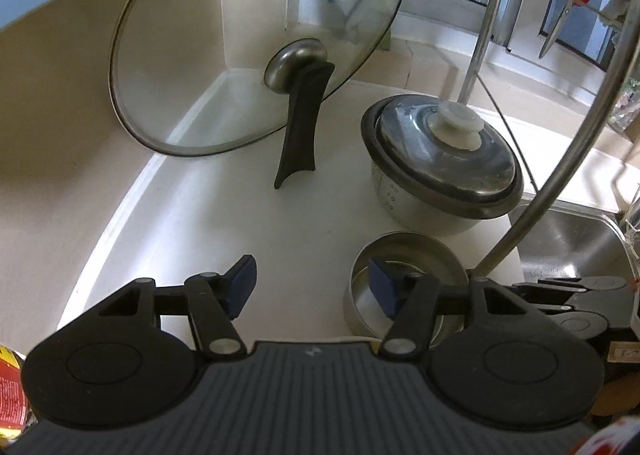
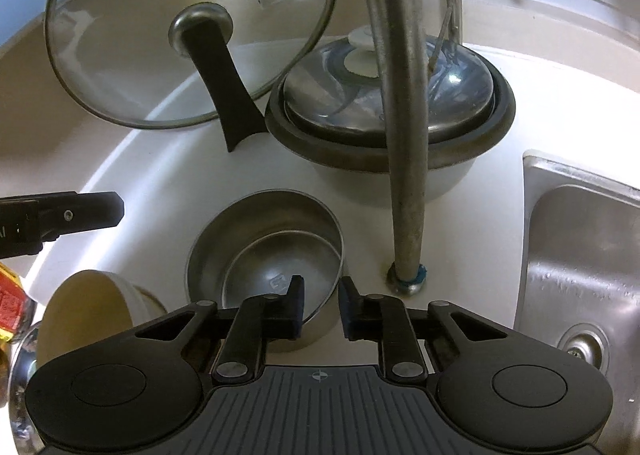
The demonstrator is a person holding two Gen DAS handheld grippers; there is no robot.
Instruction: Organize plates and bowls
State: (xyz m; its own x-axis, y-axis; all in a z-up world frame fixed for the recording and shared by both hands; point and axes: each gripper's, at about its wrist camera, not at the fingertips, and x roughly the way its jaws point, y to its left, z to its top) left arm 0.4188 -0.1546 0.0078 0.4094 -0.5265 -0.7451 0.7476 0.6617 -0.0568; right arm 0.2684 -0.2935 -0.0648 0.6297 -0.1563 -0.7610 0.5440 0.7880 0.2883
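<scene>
Closest to the left wrist camera, the left gripper (image 1: 312, 289) hangs with its jaws spread wide and nothing between them: one blue pad is over bare counter (image 1: 200, 215), the other over the steel bowls (image 1: 400, 275) at about four o'clock, without pressing on them. Farther off, a covered pot (image 1: 442, 167) sits at two o'clock and a glass lid (image 1: 224, 67) leans propped at eleven. From the right wrist camera, the right gripper (image 2: 322, 305) has its jaws narrowed around the near rim of the bowls, one pad inside the inner bowl (image 2: 276, 263) and one outside the outer bowl (image 2: 224, 231); whether the pads already pinch the rim I cannot tell. A cream bowl (image 2: 88, 311) waits at eight o'clock, the faucet (image 2: 400, 135) rises at one, the sink (image 2: 580, 275) lies at three. Judging by this, two steel bowls are nested already; the cream bowl remains loose, and the stack looks yet to be carried anywhere.
</scene>
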